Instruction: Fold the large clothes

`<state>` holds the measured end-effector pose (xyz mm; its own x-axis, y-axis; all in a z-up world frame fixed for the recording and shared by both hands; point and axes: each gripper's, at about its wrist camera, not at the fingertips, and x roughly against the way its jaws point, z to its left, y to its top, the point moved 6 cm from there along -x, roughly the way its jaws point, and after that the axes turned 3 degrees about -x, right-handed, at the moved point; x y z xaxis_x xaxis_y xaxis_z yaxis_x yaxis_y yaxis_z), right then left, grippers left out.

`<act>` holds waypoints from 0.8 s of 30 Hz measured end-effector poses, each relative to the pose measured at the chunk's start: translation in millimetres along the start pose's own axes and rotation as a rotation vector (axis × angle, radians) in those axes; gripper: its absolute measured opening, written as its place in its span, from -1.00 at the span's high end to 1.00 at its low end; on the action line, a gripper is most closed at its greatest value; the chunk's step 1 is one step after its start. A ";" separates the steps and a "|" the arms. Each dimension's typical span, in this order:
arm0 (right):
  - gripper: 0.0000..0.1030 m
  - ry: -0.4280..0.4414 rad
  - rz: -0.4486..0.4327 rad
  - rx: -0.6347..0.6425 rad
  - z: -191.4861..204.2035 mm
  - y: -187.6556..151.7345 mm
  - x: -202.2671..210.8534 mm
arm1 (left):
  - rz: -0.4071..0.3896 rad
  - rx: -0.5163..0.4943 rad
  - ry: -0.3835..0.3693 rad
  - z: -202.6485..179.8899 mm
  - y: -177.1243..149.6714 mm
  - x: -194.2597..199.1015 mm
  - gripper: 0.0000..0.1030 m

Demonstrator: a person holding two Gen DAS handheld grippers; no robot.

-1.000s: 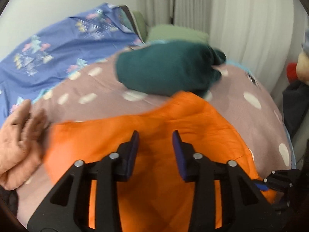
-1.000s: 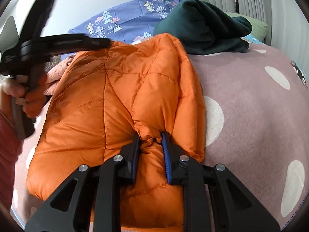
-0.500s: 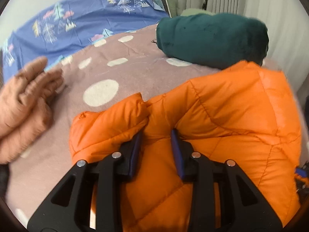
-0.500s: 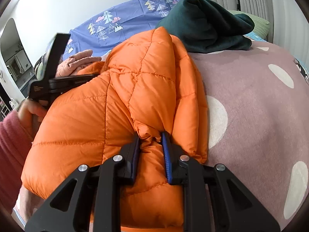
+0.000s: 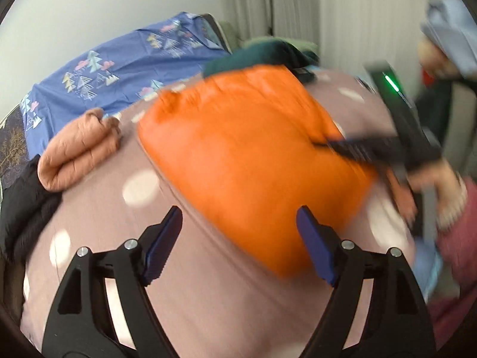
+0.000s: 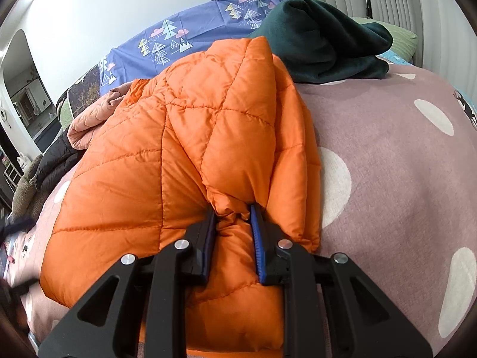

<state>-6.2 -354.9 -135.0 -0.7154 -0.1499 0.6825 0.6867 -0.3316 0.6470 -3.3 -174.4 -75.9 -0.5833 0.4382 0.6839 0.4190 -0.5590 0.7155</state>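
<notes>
- on the mauve dotted blanket point(image 6: 402, 161) an orange quilted jacket point(image 6: 167, 161) is lying folded over itself, its puffy upper layer bulging up toward the middle.
- the right gripper point(image 6: 232, 232) is pinching a bunched ridge of the orange quilted jacket near its closest edge, the blue pads pressing into the fabric from both sides.
- the left gripper point(image 5: 238, 244) is hanging above the blanket with its jaws spread wide; they have just been opening, and only a corner of the jacket is showing between them, neither pad touching it.
- in the left wrist view the picture is smeared with motion blur, and the jacket is sitting just beyond the open fingers, stretching away toward the far side.
- a person's hand point(image 5: 432, 185) with a pink sleeve is gripping the handle of the right gripper at the right edge of that view.
- a dark green garment point(image 6: 322, 47) is lying in a heap beyond the jacket, touching its far end.
- a peach quilted garment point(image 5: 77, 152) is resting to the left of the jacket, near it, with a black garment point(image 5: 21, 203) beside it.
- a blue sheet with tree prints point(image 6: 190, 38) is spreading along the far side by the wall.
- pale curtains point(image 5: 342, 15) are hanging at the back right.
</notes>
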 end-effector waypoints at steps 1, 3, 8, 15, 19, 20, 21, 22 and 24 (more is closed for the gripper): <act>0.58 -0.001 0.000 0.000 -0.2 0.1 0.0 | 0.015 -0.009 -0.001 -8.2 -6.9 -1.2 -0.61; 0.58 -0.001 -0.001 -0.003 0.1 -0.3 -0.1 | 0.043 -0.034 0.034 -20.4 -12.9 -14.3 -0.61; 0.58 -0.001 -0.002 -0.005 0.2 -0.4 -0.3 | 0.042 -0.018 0.221 -12.9 1.1 -46.7 -0.65; 0.57 0.019 0.014 0.029 8.0 -2.2 -0.5 | 0.140 0.004 0.251 11.9 -39.0 -45.9 -0.66; 0.57 0.019 0.013 0.026 7.6 -1.4 0.4 | 0.166 0.033 0.190 11.6 -43.4 -31.4 -0.56; 0.57 0.026 0.015 0.019 6.2 -0.9 0.3 | 0.168 0.038 0.154 10.3 -40.9 -25.5 -0.49; 0.57 0.035 0.016 0.011 4.7 -0.3 0.3 | 0.168 0.049 0.089 7.9 -37.8 -15.5 -0.32; 0.56 0.042 0.016 0.005 3.9 0.0 0.4 | 0.162 0.065 0.024 7.9 -35.2 -4.0 -0.05; 0.56 0.046 0.012 0.003 3.4 -0.1 0.6 | 0.133 0.090 -0.043 12.9 -24.9 10.6 0.18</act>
<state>-6.2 -351.7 -133.6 -0.7122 -0.1970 0.6737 0.6956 -0.3270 0.6397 -11.0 -146.8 -84.6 -0.4895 0.3952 0.7774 0.5524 -0.5493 0.6270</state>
